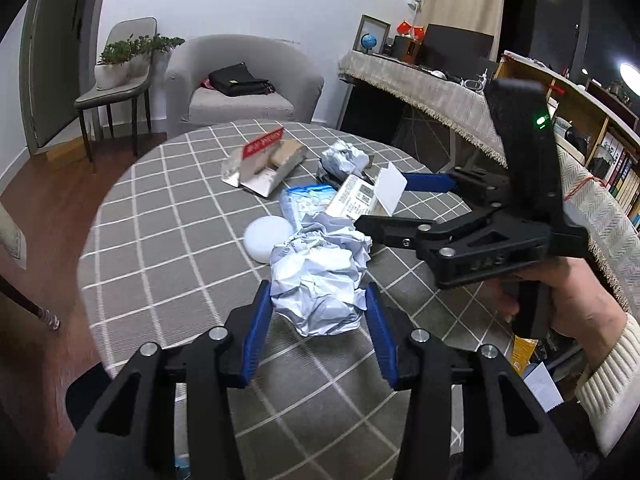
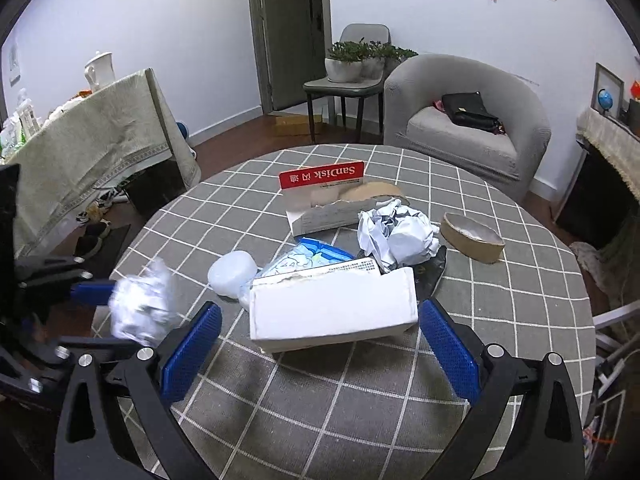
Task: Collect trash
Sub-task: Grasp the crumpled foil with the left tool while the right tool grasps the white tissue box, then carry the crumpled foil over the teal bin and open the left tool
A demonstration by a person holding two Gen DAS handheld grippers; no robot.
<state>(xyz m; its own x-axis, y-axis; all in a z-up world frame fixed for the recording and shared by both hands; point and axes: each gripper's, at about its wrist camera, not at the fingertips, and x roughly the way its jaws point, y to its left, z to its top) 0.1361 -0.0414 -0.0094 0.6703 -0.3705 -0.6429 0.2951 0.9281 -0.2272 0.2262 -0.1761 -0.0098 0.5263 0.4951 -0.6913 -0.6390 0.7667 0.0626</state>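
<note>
Trash lies on a round table with a grey checked cloth (image 1: 168,240). My left gripper (image 1: 318,300) has its blue fingers against both sides of a crumpled white paper ball (image 1: 320,276), which also shows blurred in the right wrist view (image 2: 140,308). My right gripper (image 2: 320,320) is open around a torn white cardboard box (image 2: 332,304), its pads just outside the box ends. It also shows in the left wrist view (image 1: 384,204). Beyond lie a blue-white plastic wrapper (image 2: 308,256), a second crumpled paper ball (image 2: 396,232), a white round lid (image 2: 232,272) and a torn SanDisk package (image 2: 324,196).
A round cardboard lid (image 2: 472,236) lies at the table's right. A grey armchair (image 2: 464,120) with a black bag stands behind the table. A chair with potted plants (image 2: 352,64) is by the door. Cloth-covered tables (image 2: 92,140) stand on both sides.
</note>
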